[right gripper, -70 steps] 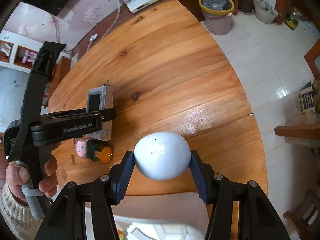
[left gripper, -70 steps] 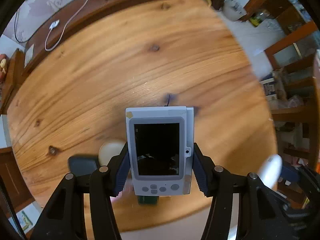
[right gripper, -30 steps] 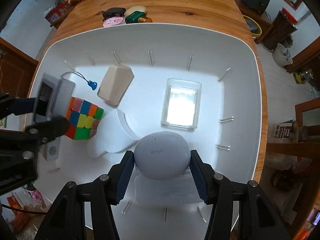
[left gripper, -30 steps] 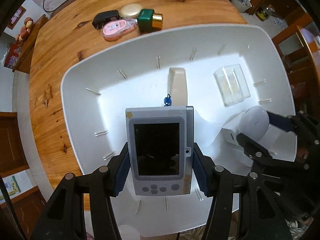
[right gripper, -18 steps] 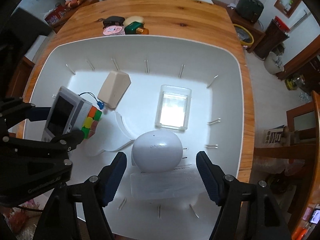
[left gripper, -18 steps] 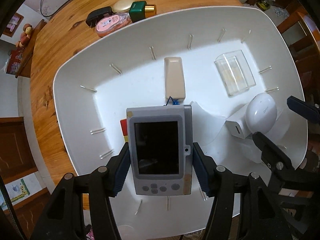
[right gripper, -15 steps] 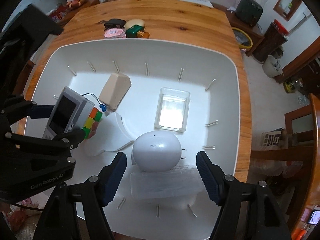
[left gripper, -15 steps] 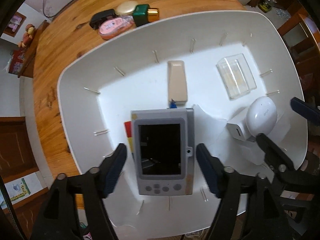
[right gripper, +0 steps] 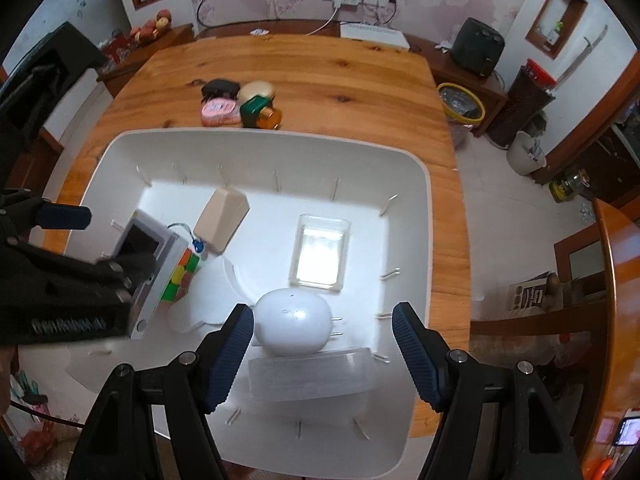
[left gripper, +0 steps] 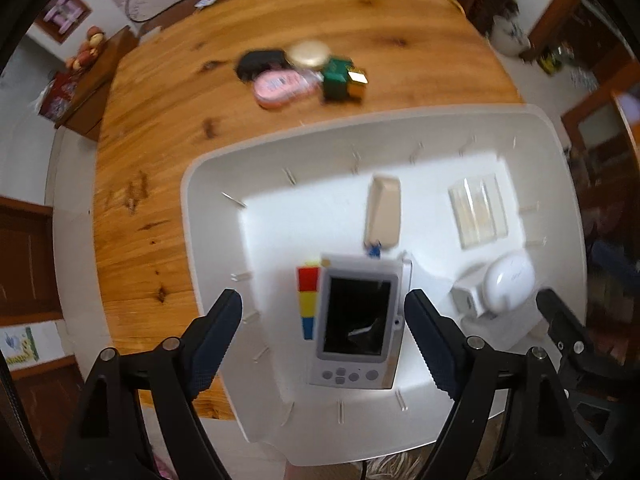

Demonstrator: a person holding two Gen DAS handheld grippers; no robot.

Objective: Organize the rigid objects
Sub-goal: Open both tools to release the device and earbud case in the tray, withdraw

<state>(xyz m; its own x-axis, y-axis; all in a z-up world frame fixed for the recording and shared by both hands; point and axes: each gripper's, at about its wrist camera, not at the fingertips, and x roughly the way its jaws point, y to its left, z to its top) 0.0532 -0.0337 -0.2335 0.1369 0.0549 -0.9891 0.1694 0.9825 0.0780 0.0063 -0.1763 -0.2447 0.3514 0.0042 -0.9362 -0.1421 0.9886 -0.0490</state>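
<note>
over the bin, left wrist view: left gripper (left gripper: 323, 324) has just been opening, jaws wide, nothing pinched; grey handheld device (left gripper: 357, 326) lies loose in the white bin (left gripper: 208, 216) on a colour cube (left gripper: 308, 298).
advice: lift straight up, clear of the device.
right wrist view: right gripper (right gripper: 323, 350) spread apart, empty; glossy white egg-shaped case (right gripper: 294, 322) rests in the bin against a clear box (right gripper: 310, 370).
next: table cluster, pink case (right gripper: 220, 114) first.

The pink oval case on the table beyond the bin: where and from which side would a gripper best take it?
Judging by its pose, from above, pads across the narrow width of the pink oval case. It lies flat and low; the black item and green box crowd its far and right sides, so its near long edge is freest.
</note>
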